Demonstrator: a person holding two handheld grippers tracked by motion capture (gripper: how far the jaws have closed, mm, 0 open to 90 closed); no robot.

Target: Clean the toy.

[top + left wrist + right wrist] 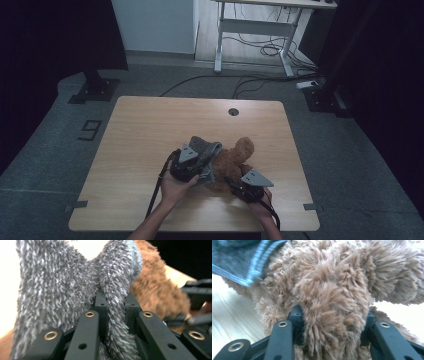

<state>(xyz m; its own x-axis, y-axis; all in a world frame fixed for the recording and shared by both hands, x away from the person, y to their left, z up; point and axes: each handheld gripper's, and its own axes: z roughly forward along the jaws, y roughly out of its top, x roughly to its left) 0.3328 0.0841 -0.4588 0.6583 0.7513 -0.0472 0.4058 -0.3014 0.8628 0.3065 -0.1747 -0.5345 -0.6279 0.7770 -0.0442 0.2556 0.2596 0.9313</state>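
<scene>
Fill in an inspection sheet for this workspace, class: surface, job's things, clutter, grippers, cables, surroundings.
Surface: wooden table, round hole at far edge.
Job's things: brown teddy lying on the table; grey garment partly over it.
Clutter: nothing seen.
Grippers: left hand-held gripper pinches the garment; right hand-held gripper clamps a furry part of the teddy.
Cables: black cables on the floor beyond the table.
Surroundings: white desk, dark curtains.
</scene>
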